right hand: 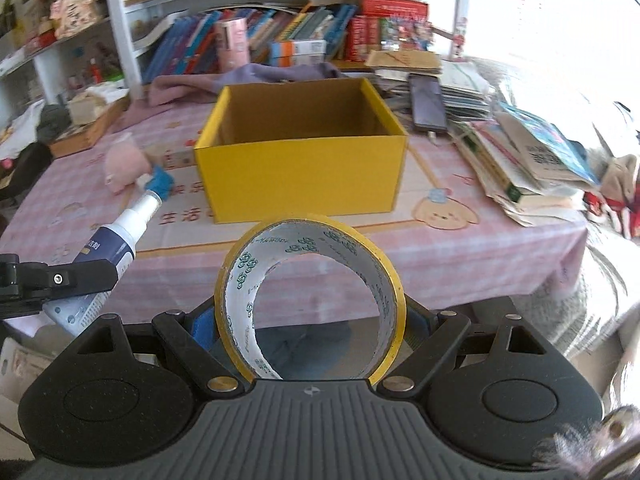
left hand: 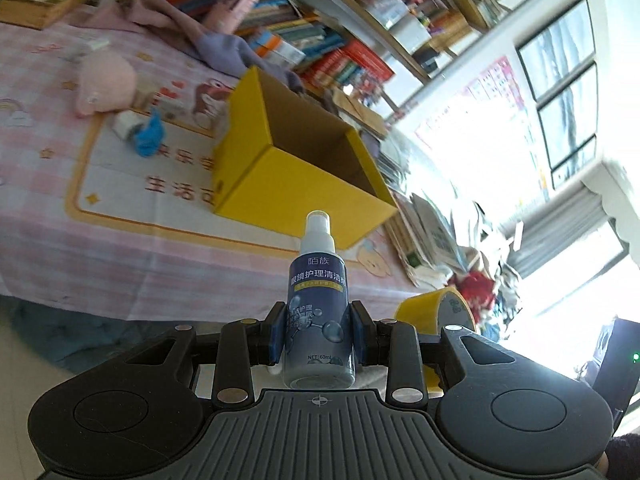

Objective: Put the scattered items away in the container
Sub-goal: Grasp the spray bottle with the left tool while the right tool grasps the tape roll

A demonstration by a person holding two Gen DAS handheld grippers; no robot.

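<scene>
My left gripper (left hand: 319, 330) is shut on a dark blue spray bottle (left hand: 318, 304) with a white cap, held in front of the table edge. It also shows in the right wrist view (right hand: 116, 240). My right gripper (right hand: 310, 320) is shut on a yellow tape roll (right hand: 310, 300), also seen in the left wrist view (left hand: 436, 312). The open yellow box (right hand: 300, 172) stands on the pink tablecloth ahead of both grippers and looks empty; it shows in the left wrist view too (left hand: 288, 160). A pink plush (right hand: 124, 164), a blue item (right hand: 162, 180) and small white things lie left of the box.
Stacked books and papers (right hand: 520, 152) and a phone (right hand: 428, 100) lie right of the box. A purple cloth (right hand: 248, 80) lies behind it. A wooden tray (right hand: 88, 128) sits at the far left. Bookshelves (right hand: 280, 20) stand behind the table.
</scene>
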